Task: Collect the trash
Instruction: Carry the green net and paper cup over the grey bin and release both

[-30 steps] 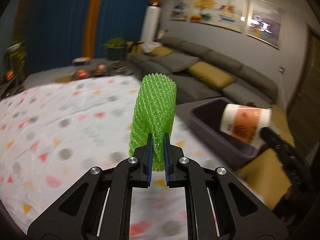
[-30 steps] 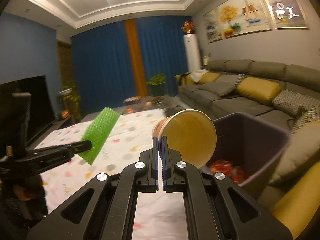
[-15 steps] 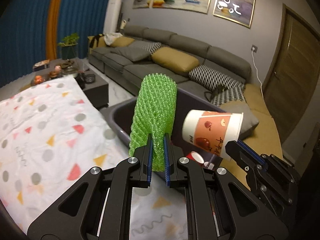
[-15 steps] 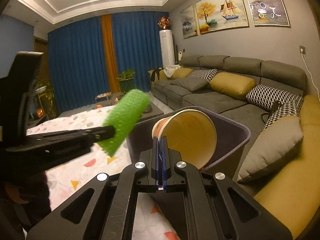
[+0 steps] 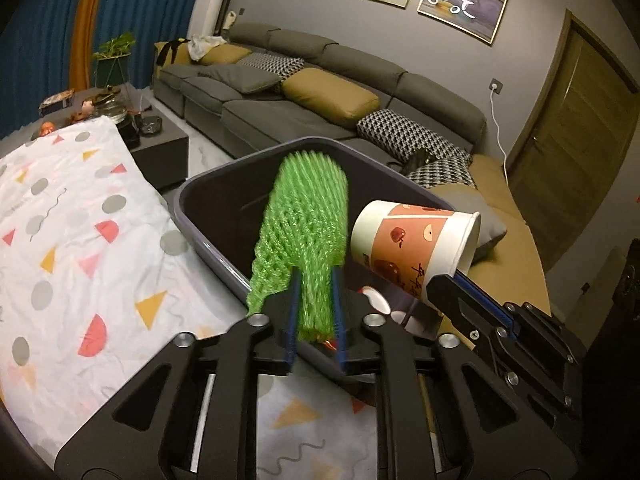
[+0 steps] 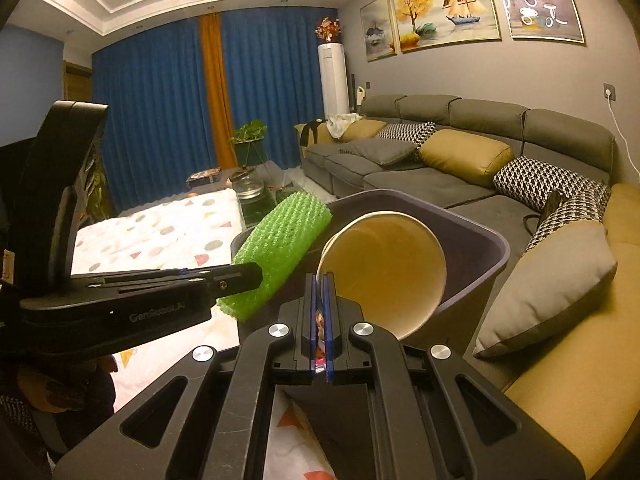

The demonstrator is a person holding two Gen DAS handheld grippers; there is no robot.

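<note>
The left gripper (image 5: 314, 312) jaws have just been opening; the green foam mesh sleeve (image 5: 304, 236) stands between them, blurred, and whether the pads still press it cannot be told. Its long axis runs forward from the jaws, over the open dark grey plastic bin (image 5: 192, 216). The right gripper (image 6: 319, 320) jaws are closed tight on the rim of the white-and-orange printed paper cup (image 6: 384, 272), which lies tilted over the same bin. Both items are judged ready to drop; the sleeve goes first.
</note>
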